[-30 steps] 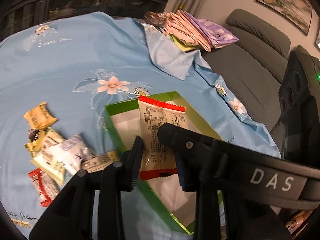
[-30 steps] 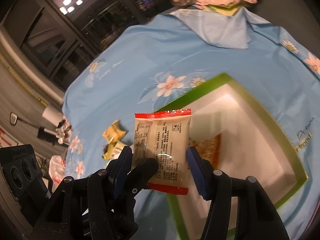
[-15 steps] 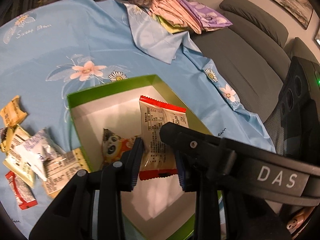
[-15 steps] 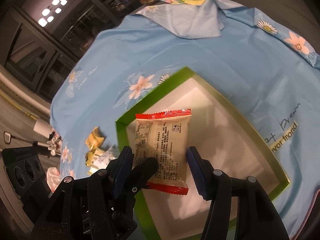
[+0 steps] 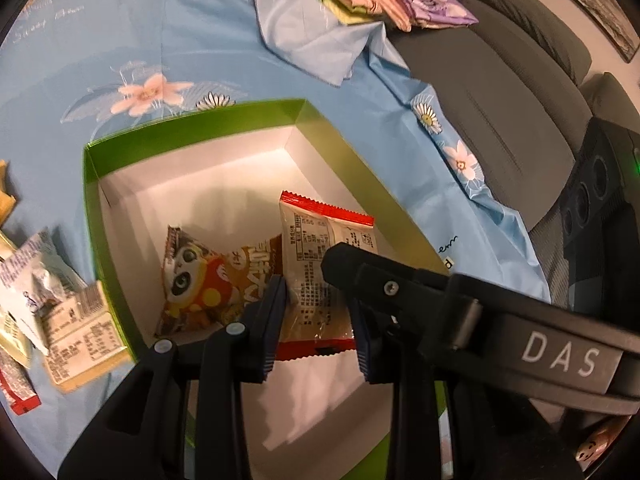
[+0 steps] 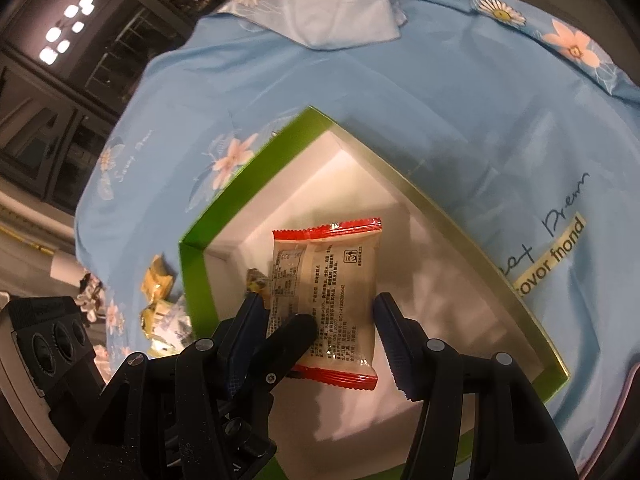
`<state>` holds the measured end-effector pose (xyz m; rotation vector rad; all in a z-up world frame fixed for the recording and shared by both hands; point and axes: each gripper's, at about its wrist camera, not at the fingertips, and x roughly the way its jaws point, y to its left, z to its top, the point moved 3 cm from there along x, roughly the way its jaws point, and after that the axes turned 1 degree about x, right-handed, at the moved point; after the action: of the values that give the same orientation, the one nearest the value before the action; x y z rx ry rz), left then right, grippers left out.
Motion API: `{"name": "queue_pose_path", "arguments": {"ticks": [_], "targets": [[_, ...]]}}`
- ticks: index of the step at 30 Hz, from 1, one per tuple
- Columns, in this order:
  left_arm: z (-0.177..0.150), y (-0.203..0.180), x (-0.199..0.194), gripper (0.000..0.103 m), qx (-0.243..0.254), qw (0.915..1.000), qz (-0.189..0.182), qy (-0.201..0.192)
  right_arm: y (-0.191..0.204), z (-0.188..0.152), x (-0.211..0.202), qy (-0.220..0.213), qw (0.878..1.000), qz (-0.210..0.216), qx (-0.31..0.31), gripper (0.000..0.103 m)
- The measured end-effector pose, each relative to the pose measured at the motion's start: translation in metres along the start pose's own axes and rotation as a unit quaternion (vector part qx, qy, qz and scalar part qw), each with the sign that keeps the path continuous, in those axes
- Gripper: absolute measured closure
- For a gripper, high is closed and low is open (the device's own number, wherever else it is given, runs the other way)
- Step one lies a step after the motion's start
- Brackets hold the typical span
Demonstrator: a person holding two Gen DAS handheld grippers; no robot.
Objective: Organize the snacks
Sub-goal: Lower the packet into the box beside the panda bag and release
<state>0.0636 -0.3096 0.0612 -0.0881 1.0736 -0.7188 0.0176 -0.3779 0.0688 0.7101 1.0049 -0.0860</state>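
A beige snack packet with red ends (image 5: 316, 280) sits between the jaws of my left gripper (image 5: 318, 322), over the inside of a green box with a white interior (image 5: 192, 128). A panda-print snack bag (image 5: 200, 280) lies on the box floor to the left. My right gripper (image 6: 320, 336) is also over the box (image 6: 240, 200), and the same packet (image 6: 328, 300) shows between its wide-apart jaws. The left gripper's finger crosses in front of it.
Several loose snack packets (image 5: 52, 312) lie on the blue flowered cloth (image 5: 120, 40) left of the box. Folded cloths (image 5: 380, 4) are stacked at the far edge. A grey sofa (image 5: 520, 80) stands to the right.
Both grippers have moved forward and down over the box with the packet. The box now fills the views and the panda bag inside has come into sight.
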Motion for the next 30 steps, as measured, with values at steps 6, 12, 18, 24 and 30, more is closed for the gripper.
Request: {"name": "queue_pose_path", "arguments": {"ticks": [6, 12, 18, 24, 30], "targets": [[-0.002, 0.002, 0.013, 0.073, -0.022, 0.9992, -0.017, 0.030, -0.009, 0.001, 0.005, 0.013, 1.000, -0.012, 0.015, 0.041], [-0.005, 0.002, 0.023, 0.073, -0.037, 0.9975, -0.018, 0.057, -0.020, 0.002, 0.012, 0.026, 0.999, -0.016, 0.029, 0.041], [-0.006, 0.002, 0.031, 0.073, -0.046, 0.9960, -0.019, 0.074, -0.027, 0.005, 0.018, 0.033, 0.998, -0.030, 0.037, 0.041], [-0.010, 0.003, 0.036, 0.072, -0.052, 0.9948, -0.017, 0.086, -0.031, 0.005, 0.024, 0.043, 0.997, -0.042, 0.045, 0.041], [-0.012, 0.000, 0.031, 0.060, -0.051, 0.9948, -0.021, 0.085, -0.031, 0.004, 0.021, 0.036, 0.997, -0.051, 0.044, 0.039]]}}
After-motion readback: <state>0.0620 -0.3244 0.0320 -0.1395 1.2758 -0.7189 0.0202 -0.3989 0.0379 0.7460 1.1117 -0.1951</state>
